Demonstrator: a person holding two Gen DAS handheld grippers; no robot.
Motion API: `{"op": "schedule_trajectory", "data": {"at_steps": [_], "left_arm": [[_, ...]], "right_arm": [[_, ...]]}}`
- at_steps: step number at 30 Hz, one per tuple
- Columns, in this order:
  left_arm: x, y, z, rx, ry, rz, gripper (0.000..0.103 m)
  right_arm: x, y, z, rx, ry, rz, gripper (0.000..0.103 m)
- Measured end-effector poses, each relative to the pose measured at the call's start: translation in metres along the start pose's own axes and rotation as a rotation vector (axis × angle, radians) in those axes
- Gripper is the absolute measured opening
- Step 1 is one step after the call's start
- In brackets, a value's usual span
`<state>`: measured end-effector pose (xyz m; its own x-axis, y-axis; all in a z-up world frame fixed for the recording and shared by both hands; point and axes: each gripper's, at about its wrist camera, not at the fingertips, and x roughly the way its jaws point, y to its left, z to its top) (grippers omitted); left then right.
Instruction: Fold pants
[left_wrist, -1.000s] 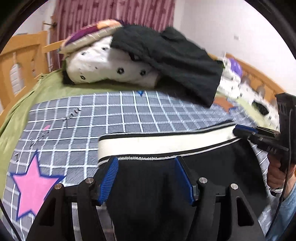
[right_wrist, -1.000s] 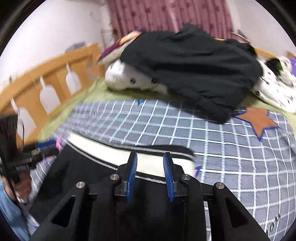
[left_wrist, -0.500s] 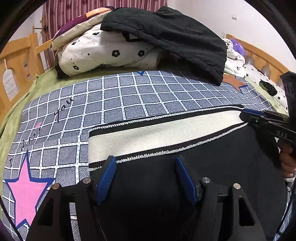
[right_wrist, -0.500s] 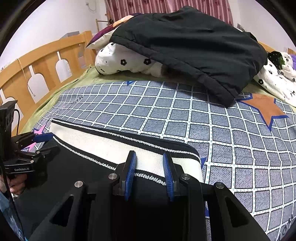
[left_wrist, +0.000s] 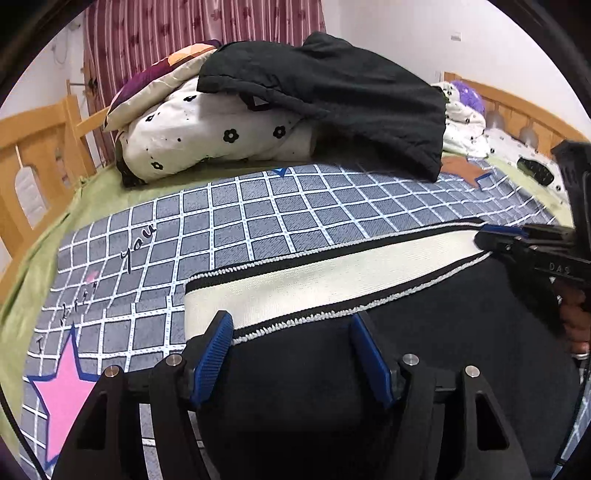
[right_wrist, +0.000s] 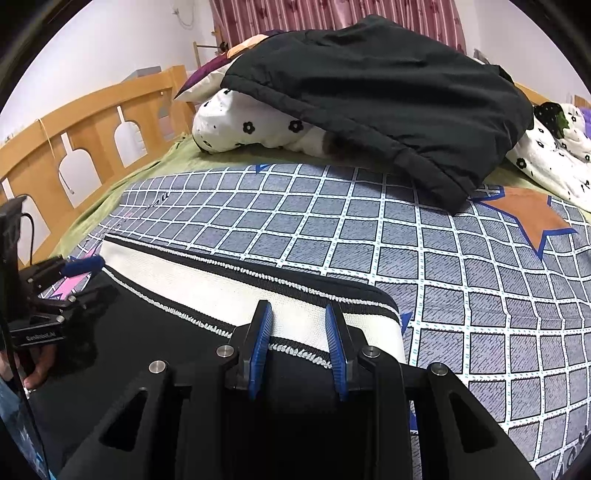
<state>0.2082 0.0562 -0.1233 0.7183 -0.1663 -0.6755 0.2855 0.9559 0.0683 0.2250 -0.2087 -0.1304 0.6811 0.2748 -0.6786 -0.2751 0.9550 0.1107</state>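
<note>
Black pants (left_wrist: 443, 332) with a wide white waistband (left_wrist: 314, 280) lie flat on the checked bedspread. They also show in the right wrist view (right_wrist: 147, 332), waistband (right_wrist: 221, 288) toward the pillows. My left gripper (left_wrist: 291, 343) is open, its blue-padded fingers straddling the left end of the waistband. My right gripper (right_wrist: 299, 332) is open over the right end; it also shows in the left wrist view (left_wrist: 506, 236). The left gripper shows in the right wrist view (right_wrist: 77, 277), at the waistband's left corner.
A black jacket (right_wrist: 388, 96) lies over flowered white pillows (left_wrist: 207, 136) at the head of the bed. A wooden bed rail (right_wrist: 85, 140) runs along the left. The grey checked spread (right_wrist: 480, 295) has a pink star (left_wrist: 70, 391) and an orange star (right_wrist: 528, 218).
The pants came down from being held up and now lie flat on the spread. Both grippers lowered with the waistband, and both views steadied.
</note>
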Motion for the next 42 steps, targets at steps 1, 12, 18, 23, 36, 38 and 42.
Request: {"op": "schedule_trajectory", "data": {"at_steps": [1,12,18,23,36,38,42], "left_arm": [[0.0033,0.0011,-0.0011,-0.005,0.006,-0.003,0.065],[0.0069,0.001,-0.0039,-0.001,0.01,-0.007,0.066],[0.0061,-0.0004,-0.0048,0.005,0.009,-0.002,0.067],[0.0067,-0.0008,-0.0053,0.008,0.008,-0.004,0.068],[0.0065,-0.0017,-0.0055,0.007,0.008,-0.002,0.068],[0.0065,-0.0018,-0.0053,0.007,0.008,-0.001,0.068],[0.0064,-0.0024,-0.0059,0.013,0.008,-0.001,0.068]], "right_arm": [[0.0001,0.0001,0.0,0.001,0.0,0.001,0.028],[0.0,0.0033,0.0001,-0.01,-0.003,-0.009,0.029],[-0.0004,0.0029,-0.0001,-0.012,-0.004,-0.01,0.029],[-0.0004,0.0034,-0.0003,-0.013,-0.005,-0.011,0.029],[-0.0004,0.0035,-0.0003,-0.011,-0.005,-0.011,0.029],[-0.0003,0.0038,-0.0003,-0.012,-0.005,-0.011,0.029],[-0.0002,0.0036,-0.0002,-0.012,-0.005,-0.013,0.029]]}}
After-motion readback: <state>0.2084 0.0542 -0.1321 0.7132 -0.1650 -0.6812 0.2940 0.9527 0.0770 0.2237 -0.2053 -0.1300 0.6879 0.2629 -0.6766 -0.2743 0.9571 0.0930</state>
